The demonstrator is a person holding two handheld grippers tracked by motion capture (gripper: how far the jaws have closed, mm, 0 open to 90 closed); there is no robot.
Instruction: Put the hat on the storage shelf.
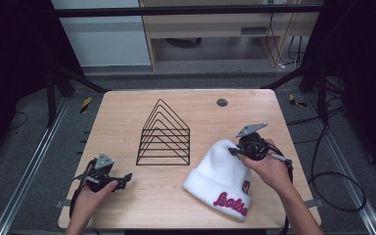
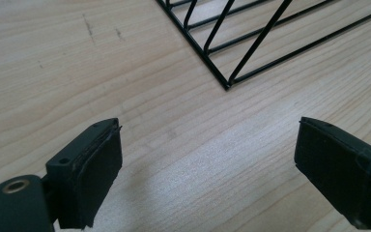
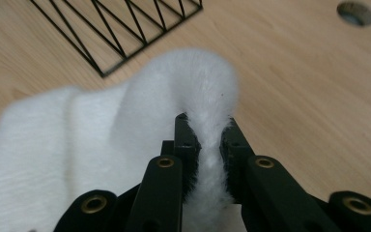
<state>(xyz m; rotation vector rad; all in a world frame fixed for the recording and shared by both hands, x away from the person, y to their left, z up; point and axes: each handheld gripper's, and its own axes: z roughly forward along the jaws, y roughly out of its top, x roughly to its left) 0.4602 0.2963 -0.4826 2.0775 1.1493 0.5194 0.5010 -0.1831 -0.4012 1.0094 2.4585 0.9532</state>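
A white knit beanie [image 1: 219, 174] with pink lettering on its cuff lies on the wooden table [image 1: 127, 112], right of centre. My right gripper [image 1: 235, 151] is shut on the beanie's top end, and the right gripper view shows a fold of the fuzzy white fabric [image 3: 207, 96] pinched between its pads and lifted off the wood. A black wire rack [image 1: 164, 134] of nested triangles stands mid-table. My left gripper [image 1: 125, 179] rests low at the table's front left, jaws open with bare wood between the pads [image 2: 99, 164]. A corner of the rack [image 2: 227, 84] lies just beyond them.
A round cable hole [image 1: 222, 102] sits in the table near its far right edge. Metal rails run along both sides of the table, and cables lie on the floor at the right. Bare wood lies between the rack and the left gripper.
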